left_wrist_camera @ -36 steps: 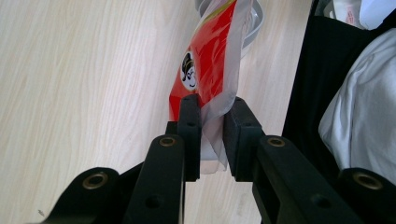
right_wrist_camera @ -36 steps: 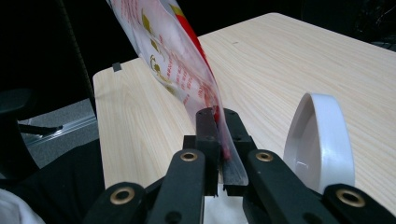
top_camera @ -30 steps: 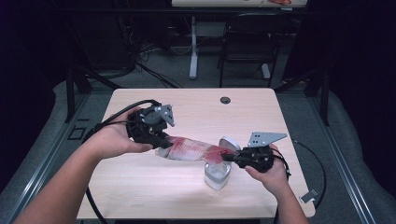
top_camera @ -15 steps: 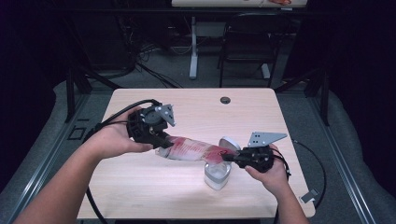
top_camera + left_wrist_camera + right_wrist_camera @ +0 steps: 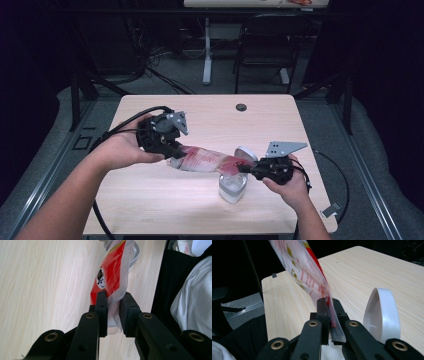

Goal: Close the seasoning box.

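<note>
Right now the red-and-clear pouch (image 5: 205, 160) hangs stretched across the middle of the high view, above the bench (image 5: 150, 200), with its lower right end over a small white container (image 5: 232, 187). I'd guess the contents are meant to go into that container, and the worry is the slippery film: if either pinch gives, the pouch drops and whatever is inside spills over the bench. Pull too hard the other way and the plastic could tear somewhere unintended.

The left gripper (image 5: 113, 303) has its fingers (image 5: 102, 312) clamped on the pouch's clear end seam, with only a narrow gap left for the film. The right gripper (image 5: 328, 307) is clenched almost fully, nipping the red corner of the pouch between its fingers (image 5: 322, 315), just beside a white lid (image 5: 382, 315) standing on edge at the right of its view.
</note>
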Tool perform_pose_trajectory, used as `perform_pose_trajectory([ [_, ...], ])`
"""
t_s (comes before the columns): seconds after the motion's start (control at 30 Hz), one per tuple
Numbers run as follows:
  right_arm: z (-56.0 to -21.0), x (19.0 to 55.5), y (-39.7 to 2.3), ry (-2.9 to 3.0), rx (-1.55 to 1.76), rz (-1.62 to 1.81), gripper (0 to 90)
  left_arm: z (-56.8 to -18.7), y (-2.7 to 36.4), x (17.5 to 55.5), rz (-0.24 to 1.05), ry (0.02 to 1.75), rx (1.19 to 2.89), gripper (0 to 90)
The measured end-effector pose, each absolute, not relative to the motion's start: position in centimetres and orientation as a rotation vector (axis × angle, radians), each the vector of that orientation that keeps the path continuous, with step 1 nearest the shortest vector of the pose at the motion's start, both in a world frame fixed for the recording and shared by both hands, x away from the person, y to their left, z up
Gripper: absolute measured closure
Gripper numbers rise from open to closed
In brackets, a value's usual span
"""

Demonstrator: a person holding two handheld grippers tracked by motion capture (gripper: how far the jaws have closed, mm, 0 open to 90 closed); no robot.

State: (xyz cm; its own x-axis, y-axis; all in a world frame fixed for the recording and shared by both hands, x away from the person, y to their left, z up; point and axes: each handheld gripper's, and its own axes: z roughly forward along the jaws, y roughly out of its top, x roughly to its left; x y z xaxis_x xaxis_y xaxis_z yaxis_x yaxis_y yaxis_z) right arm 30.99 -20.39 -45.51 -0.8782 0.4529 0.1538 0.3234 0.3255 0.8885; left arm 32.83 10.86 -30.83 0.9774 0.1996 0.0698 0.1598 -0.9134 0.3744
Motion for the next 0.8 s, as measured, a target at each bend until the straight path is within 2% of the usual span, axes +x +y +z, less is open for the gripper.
perform_pose_trajectory([
  [0.8,-45.65,31.07,-20.46,2.462,0.728,1.582,87.8,-30.59,10.47,32.88,0.158,0.240,2.745,79.1],
])
